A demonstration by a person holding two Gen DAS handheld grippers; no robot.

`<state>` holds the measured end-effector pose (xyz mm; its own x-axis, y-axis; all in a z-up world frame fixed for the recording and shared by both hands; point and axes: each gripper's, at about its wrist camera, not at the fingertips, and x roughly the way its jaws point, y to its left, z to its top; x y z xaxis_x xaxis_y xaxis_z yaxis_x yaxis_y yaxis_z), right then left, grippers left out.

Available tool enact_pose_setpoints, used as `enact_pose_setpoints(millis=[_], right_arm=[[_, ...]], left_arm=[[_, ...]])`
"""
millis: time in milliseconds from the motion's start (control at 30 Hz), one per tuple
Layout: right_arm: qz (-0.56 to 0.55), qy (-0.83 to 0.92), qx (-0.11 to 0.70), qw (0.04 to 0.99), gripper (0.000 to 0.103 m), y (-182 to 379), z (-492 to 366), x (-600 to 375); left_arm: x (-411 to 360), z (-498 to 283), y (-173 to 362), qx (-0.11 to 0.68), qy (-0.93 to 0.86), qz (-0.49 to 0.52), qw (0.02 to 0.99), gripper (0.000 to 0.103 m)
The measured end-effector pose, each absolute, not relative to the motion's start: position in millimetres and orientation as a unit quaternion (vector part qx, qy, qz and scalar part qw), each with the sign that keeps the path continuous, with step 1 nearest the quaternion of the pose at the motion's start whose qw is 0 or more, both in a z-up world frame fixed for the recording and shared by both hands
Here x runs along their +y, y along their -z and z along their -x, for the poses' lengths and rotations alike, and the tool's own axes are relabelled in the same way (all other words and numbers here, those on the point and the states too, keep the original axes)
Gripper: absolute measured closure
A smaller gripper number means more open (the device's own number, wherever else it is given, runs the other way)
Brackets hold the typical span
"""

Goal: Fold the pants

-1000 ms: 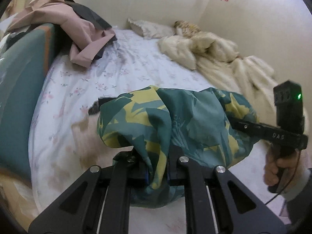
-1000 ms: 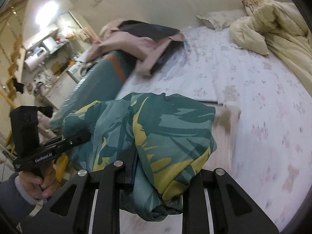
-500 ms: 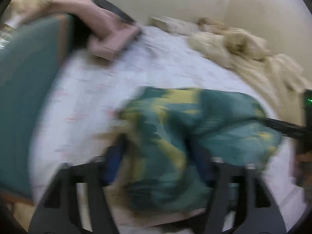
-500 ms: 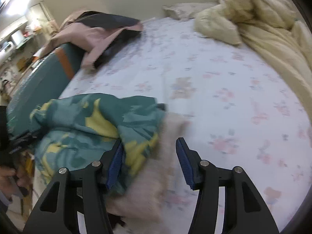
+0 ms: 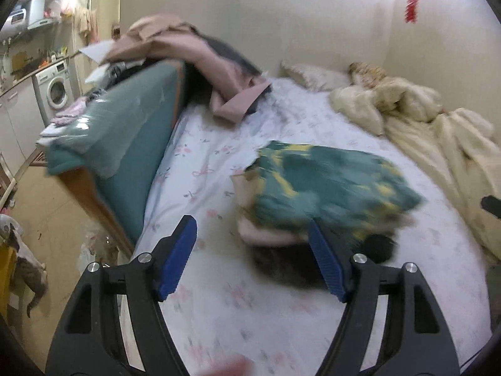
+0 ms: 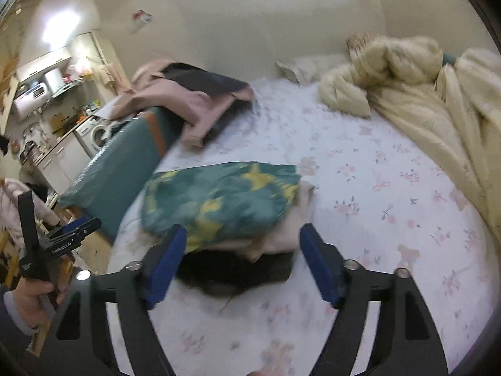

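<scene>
The folded green and yellow patterned pants (image 5: 332, 188) lie on top of a small stack of folded clothes, a pale pink piece (image 5: 266, 235) and a dark piece (image 5: 288, 266), on the flowered bed sheet (image 5: 219, 163). They also show in the right wrist view (image 6: 219, 197). My left gripper (image 5: 253, 260) is open and empty, just in front of the stack. My right gripper (image 6: 241, 263) is open and empty, also just short of the stack. The left gripper's body (image 6: 56, 244) shows at the left of the right wrist view.
A teal upholstered bed end (image 5: 131, 138) stands at the left with pink clothes (image 5: 200, 62) heaped on it. A cream duvet (image 5: 438, 144) and a pillow (image 5: 313, 75) lie at the far right. A washing machine (image 5: 56, 94) stands beyond, at the left.
Both grippers were shut on the pants a second ago. They have let go, opened wide and drawn back. The pants now lie on the stack of clothes.
</scene>
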<state>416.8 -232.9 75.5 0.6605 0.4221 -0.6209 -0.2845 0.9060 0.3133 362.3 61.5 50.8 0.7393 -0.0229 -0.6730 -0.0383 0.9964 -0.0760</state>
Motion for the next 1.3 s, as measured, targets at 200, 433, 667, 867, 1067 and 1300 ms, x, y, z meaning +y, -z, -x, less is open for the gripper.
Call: enact_pose_setpoints(millis=[200,433,667,867,1067,1300], right_arm=[[-0.075,-0.184,0.336,0.921,0.022,-97.6,-309.4,-209.5],[-0.074,-0.163,0.326,0.928,0.016,-96.2,-208.7,-204.6],[-0.071,-0.175,0.341,0.921,0.016,-61.4,-141.6,-200.6],[-0.063,-0.163,0.303,0.937,0.0,-65.6,-98.7,-190.9],[-0.04,-0.136,0.306,0.941,0.0,-56.1,-100.1,-181.7],[-0.031,-0.122,0.306,0.944,0.0,-50.3,-103.6,-177.0]], left_arm=[[33.2,-258.3,-83.7,0.328,0.025,0.029,0.944,0.032],[19.2,-156.8,-84.8,0.305,0.021,-0.003,0.952,0.002],[14.8,-98.6,-68.6,0.306,-0.009,-0.017,0.952,0.0],[11.2,-76.4,-60.8,0.305,-0.008,0.003,0.952,0.0],[-8.1,-59.8,-65.6,0.26,0.006,-0.025,0.965,0.0],[-2.9,-69.1,-67.8,0.272,0.013,-0.003,0.962,0.0]])
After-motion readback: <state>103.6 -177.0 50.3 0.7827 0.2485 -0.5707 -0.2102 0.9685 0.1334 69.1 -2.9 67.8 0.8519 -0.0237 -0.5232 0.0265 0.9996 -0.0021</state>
